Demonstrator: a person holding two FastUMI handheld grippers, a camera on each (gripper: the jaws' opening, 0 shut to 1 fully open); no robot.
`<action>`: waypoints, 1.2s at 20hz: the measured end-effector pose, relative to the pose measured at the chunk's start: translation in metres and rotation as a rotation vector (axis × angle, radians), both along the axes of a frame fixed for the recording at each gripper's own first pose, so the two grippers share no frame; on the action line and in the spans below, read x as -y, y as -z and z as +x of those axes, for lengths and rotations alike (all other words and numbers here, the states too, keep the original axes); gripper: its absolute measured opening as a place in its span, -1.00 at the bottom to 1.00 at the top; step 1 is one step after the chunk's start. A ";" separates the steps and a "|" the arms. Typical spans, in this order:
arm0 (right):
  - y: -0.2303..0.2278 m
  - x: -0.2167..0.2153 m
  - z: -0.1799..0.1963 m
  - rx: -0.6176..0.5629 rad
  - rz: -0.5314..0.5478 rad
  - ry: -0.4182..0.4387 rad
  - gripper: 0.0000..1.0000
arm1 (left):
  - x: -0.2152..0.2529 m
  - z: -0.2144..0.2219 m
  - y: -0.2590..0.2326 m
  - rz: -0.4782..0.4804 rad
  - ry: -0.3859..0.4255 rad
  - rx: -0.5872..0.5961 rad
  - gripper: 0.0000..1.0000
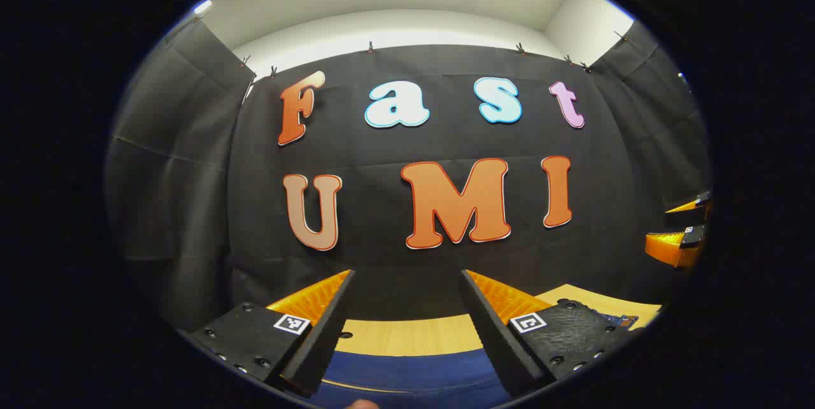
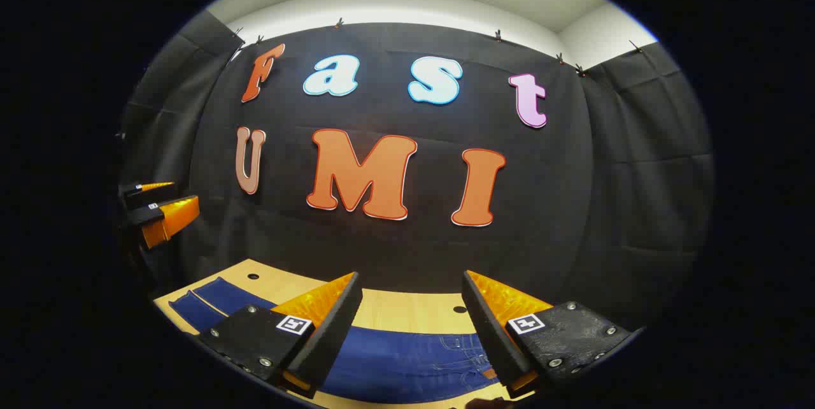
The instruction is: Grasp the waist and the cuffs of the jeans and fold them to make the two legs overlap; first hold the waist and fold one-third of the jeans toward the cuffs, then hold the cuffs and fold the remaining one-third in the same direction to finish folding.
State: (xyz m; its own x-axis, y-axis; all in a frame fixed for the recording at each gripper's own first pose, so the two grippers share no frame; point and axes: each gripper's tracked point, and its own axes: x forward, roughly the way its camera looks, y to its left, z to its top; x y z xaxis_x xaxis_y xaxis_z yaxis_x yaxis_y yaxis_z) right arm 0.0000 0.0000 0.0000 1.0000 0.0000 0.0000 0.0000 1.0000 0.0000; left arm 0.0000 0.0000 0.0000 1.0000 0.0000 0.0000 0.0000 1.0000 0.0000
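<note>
Jeans are lying flat on the wooden table just below both grippers, stretching sideways, with left gripper and right gripper both hanging wide open, gripping nothing.

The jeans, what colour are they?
Dark blue jeans, showing best in the right gripper view.

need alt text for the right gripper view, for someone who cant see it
The right gripper hangs with its jaws open above blue jeans spread flat on a light wooden table, facing the booth's black cloth wall. The left gripper shows at the far left edge, also open and holding nothing.
</note>
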 end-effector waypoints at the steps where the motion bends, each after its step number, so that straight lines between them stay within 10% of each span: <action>1: 0.000 -0.001 0.004 0.010 0.014 -0.011 0.92 | -0.002 0.004 0.003 -0.004 -0.014 0.007 1.00; 16: 0.021 -0.005 0.065 0.041 0.007 -0.131 0.94 | 0.017 0.024 0.055 0.057 -0.162 -0.086 0.95; 24: 0.047 -0.022 0.091 -0.054 0.021 -0.067 0.94 | -0.052 0.049 0.089 0.046 -0.190 -0.128 0.94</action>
